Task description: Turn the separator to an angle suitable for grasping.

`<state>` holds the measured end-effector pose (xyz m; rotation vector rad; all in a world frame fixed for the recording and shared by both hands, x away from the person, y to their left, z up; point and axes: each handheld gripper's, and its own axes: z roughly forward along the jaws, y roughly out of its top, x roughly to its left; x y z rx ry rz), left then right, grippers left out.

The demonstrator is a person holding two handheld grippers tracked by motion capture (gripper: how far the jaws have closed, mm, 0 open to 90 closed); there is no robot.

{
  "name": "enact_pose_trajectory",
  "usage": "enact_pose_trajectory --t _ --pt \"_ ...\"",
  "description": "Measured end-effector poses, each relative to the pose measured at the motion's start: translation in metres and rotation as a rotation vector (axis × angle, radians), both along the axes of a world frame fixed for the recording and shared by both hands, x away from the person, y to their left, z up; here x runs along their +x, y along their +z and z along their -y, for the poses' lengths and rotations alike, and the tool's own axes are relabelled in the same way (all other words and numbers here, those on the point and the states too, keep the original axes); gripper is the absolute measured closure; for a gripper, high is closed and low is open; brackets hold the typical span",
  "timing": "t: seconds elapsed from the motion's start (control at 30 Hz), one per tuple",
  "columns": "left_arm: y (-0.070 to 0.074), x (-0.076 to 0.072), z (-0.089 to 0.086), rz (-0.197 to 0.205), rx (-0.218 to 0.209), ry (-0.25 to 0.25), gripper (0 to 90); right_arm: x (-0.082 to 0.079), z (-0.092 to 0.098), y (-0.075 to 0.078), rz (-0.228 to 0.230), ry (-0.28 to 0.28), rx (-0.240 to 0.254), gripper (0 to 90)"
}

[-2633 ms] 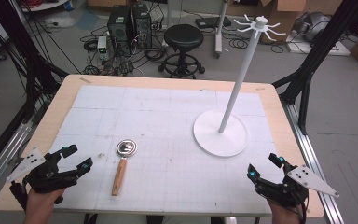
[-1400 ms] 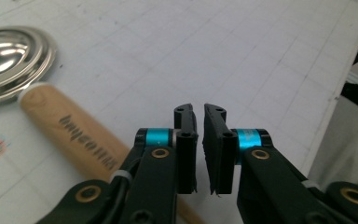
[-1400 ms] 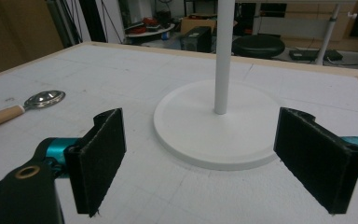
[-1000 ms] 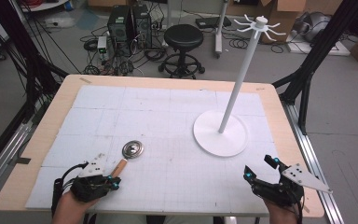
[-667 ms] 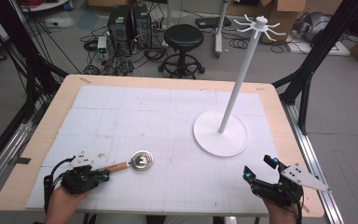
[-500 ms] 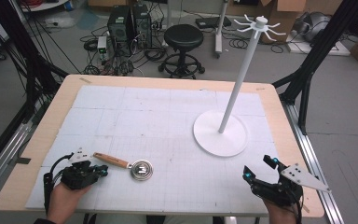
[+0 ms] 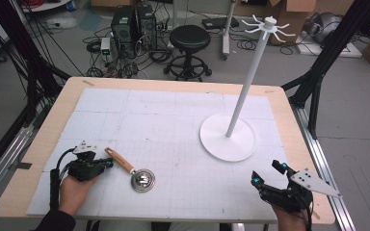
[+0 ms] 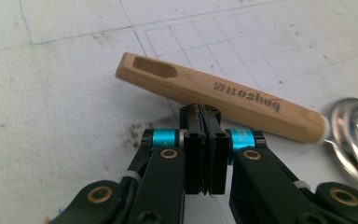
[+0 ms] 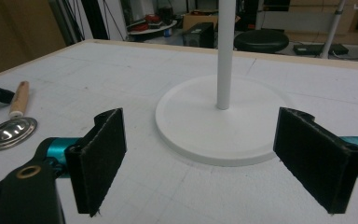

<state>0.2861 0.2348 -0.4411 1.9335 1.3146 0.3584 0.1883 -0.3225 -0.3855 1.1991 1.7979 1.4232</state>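
Note:
A utensil with a wooden handle (image 7: 119, 160) and a round metal head (image 7: 143, 181) lies flat on the white mat, left of centre, its handle pointing up-left. My left gripper (image 7: 107, 163) is shut, and its jaws have just closed a little further with nothing between them. Its tips (image 8: 204, 114) rest against the side of the handle (image 8: 223, 100), and the metal head (image 8: 354, 126) is at the right edge. My right gripper (image 7: 267, 174) stands open near the front right edge with nothing between its jaws (image 9: 221, 158).
A white stand with a round base (image 7: 228, 139), a tall pole (image 7: 248, 72) and hooks on top rises right of centre. From the right gripper its base (image 9: 214, 126) lies straight ahead and the utensil's head (image 9: 9, 133) far left. A stool and gear stand beyond the table.
My left gripper came in to the handle and swept left with it. The utensil swung round, its handle now pointing up-left and its head nearer the front. The right gripper kept still.

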Motion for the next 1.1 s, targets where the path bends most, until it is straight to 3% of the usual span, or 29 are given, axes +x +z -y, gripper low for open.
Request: enact_pose_trajectory --t 0.17,0.4,0.47,0.9,1.03,1.1 --pt "0.002 0.013 0.012 -0.002 -0.028 0.012 87.8 0.0 0.002 0.0 -0.002 -0.004 0.007 15.6" --pt "0.003 0.023 0.044 -0.018 0.008 -0.044 87.6 -0.001 0.001 0.0 0.003 0.002 0.011 15.6" --pt "0.004 0.025 0.048 -0.015 0.0 -0.044 87.5 -0.001 0.001 0.001 0.004 0.003 0.012 15.6" --pt "0.007 0.024 0.07 -0.013 0.023 -0.129 87.2 -0.001 0.002 0.001 0.002 0.006 0.015 15.6" --pt "0.009 0.023 0.067 0.005 0.03 -0.129 85.0 -0.001 0.003 0.001 0.006 0.006 0.015 15.6" --pt "0.013 0.02 0.063 0.033 0.029 -0.14 82.4 -0.002 0.003 0.001 0.006 0.005 0.017 15.6"
